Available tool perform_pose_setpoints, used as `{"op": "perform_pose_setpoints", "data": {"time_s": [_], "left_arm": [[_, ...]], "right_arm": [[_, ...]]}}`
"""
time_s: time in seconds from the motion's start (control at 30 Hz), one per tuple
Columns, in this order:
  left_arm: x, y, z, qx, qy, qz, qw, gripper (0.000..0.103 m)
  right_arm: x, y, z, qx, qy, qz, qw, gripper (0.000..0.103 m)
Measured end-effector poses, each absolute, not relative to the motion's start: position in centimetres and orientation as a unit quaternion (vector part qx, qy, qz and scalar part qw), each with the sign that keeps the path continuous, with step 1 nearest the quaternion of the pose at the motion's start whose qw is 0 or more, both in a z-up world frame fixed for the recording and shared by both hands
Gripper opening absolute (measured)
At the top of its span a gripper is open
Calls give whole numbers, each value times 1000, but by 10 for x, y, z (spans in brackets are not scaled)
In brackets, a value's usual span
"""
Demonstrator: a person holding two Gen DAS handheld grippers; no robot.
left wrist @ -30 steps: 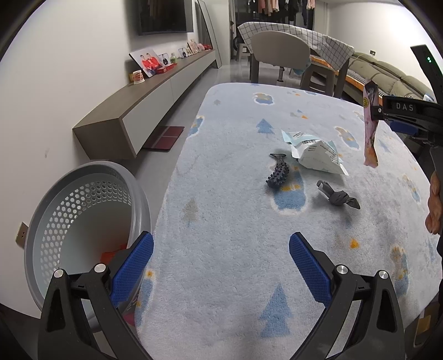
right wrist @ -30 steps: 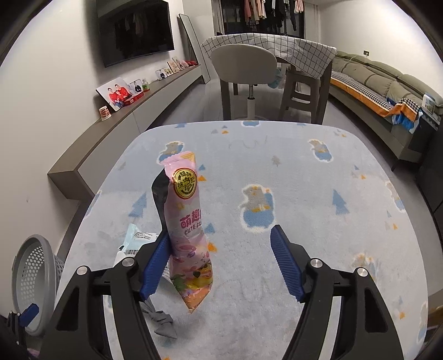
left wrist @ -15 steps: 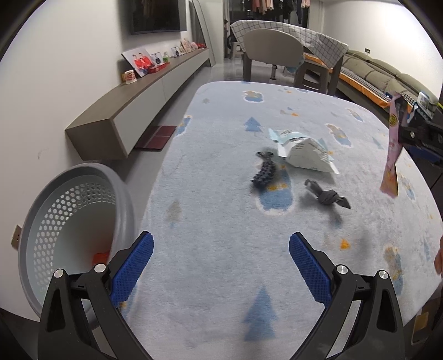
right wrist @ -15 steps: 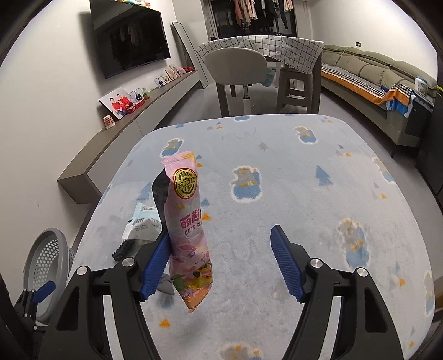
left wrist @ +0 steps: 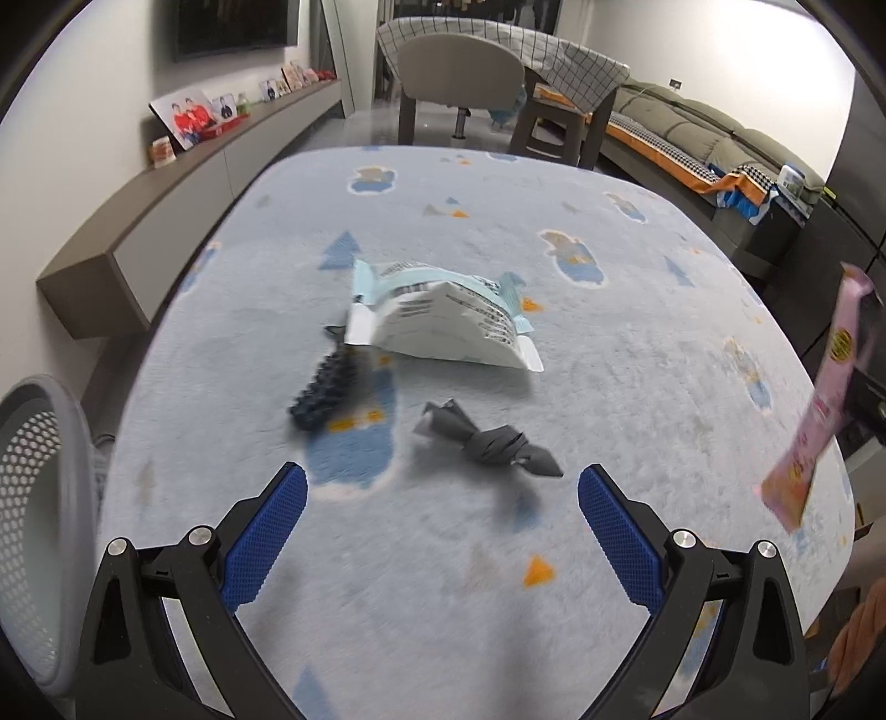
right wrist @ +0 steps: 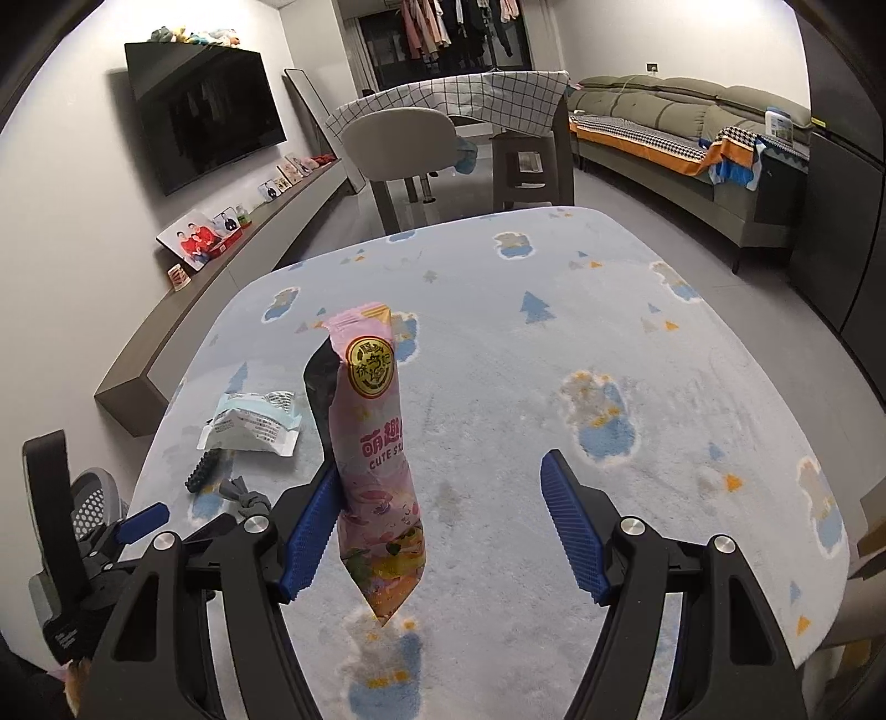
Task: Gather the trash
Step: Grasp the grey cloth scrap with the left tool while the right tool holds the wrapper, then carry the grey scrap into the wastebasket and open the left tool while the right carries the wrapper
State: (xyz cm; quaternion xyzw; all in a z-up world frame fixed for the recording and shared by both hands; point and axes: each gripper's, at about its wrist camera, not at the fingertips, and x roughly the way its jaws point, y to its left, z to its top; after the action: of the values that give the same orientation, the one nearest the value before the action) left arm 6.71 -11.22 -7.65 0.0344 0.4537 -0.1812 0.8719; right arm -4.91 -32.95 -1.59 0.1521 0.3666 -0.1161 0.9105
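Note:
A white and light-blue wrapper (left wrist: 443, 315), a dark bumpy strip (left wrist: 326, 387) and a knotted dark grey wrapper (left wrist: 490, 443) lie on the pale blue rug (left wrist: 637, 360). My left gripper (left wrist: 443, 531) is open and empty, just short of the grey wrapper. A pink snack packet (right wrist: 379, 454) hangs against the left finger of my right gripper (right wrist: 437, 520), whose jaws stand wide apart above the rug. The packet also shows in the left wrist view (left wrist: 819, 410). The grey mesh basket (left wrist: 33, 526) stands at the rug's left edge.
A low wall shelf (left wrist: 183, 183) with photo frames runs along the left. A chair (left wrist: 459, 83) and a cloth-covered table (left wrist: 531, 50) stand beyond the rug. A sofa (right wrist: 664, 116) lines the right side. The left gripper shows in the right wrist view (right wrist: 127, 526).
My left gripper has swung right from the basket and closer to the trash on the rug. My right gripper has risen and turned, with the pink packet still hanging at its left finger.

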Motion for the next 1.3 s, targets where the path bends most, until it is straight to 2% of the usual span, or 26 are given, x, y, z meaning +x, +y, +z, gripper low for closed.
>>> {"op": "perform_pose_setpoints", "data": {"time_s": [0.2,0.23,0.27,0.33,0.4,0.47,0.5,0.73,0.9,1.13,1.3], "left_arm": [[86,-135,-93,40,467,-168,867,95],[88,-138,-95,42,469,-167,866,89],[90,-142,-98,45,476,-168,862,73],[91,-146,-100,60,477,-157,863,64],[88,-146,-98,61,475,-165,862,44],[85,-143,-97,62,475,-167,862,29],[85,-141,-96,59,477,-169,861,27],[52,-115,-78,57,459,-177,869,25],[33,-72,-43,48,432,-151,888,25],[8,13,9,43,393,-92,914,25],[-4,89,26,43,388,-28,920,25]], "right_arm": [[-55,-341,-27,173,375,-117,903,69],[-56,-342,-28,175,376,-116,902,69],[-56,-342,-29,177,377,-116,902,69],[-56,-343,-31,179,379,-113,901,69],[-56,-342,-32,180,379,-111,901,69],[-56,-341,-33,181,379,-107,901,69],[-55,-340,-33,181,379,-105,902,69],[-55,-326,-26,178,377,-83,905,69],[-53,-298,-12,161,373,-53,912,69],[-34,-214,20,111,363,39,924,69],[-11,-134,36,75,366,120,920,69]]}}
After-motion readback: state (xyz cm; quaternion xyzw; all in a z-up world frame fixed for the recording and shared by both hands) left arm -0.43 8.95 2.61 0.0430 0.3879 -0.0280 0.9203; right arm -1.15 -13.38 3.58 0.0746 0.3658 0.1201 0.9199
